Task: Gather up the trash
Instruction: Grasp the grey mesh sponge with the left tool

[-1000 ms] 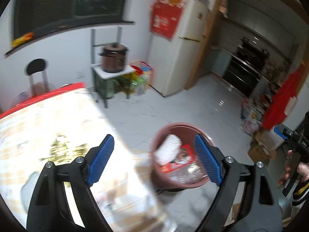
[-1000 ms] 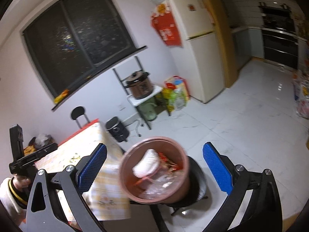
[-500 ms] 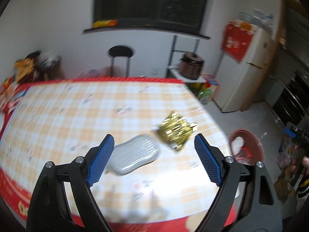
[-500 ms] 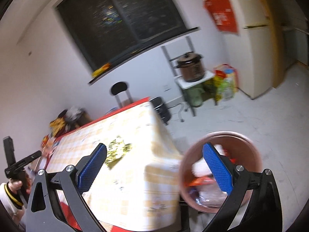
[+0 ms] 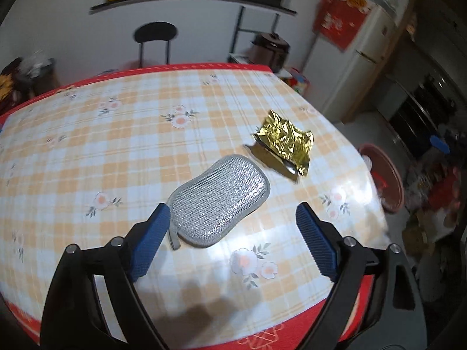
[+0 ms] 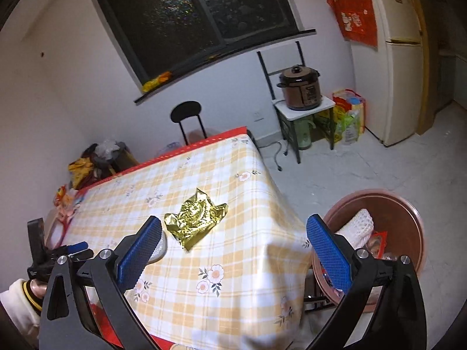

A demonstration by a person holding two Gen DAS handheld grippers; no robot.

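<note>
We see the gold wrapper lying crumpled, long axis aslant; bin holds trash; both our grippers gape empty.

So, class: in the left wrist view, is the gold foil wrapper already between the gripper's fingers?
No, the gold foil wrapper lies on the table beyond the left gripper.

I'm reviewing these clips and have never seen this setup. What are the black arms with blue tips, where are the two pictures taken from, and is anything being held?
No robot: a person holds a two-finger tool in each hand, with a camera looking along its fingers. One picture is from the left gripper, whose jaws have just been opening, the other from the right gripper. Both are open and empty. On the checked tablecloth lie a crumpled gold wrapper and a grey mesh pad. Beside the table stands a brown bin already holding rubbish.
</note>
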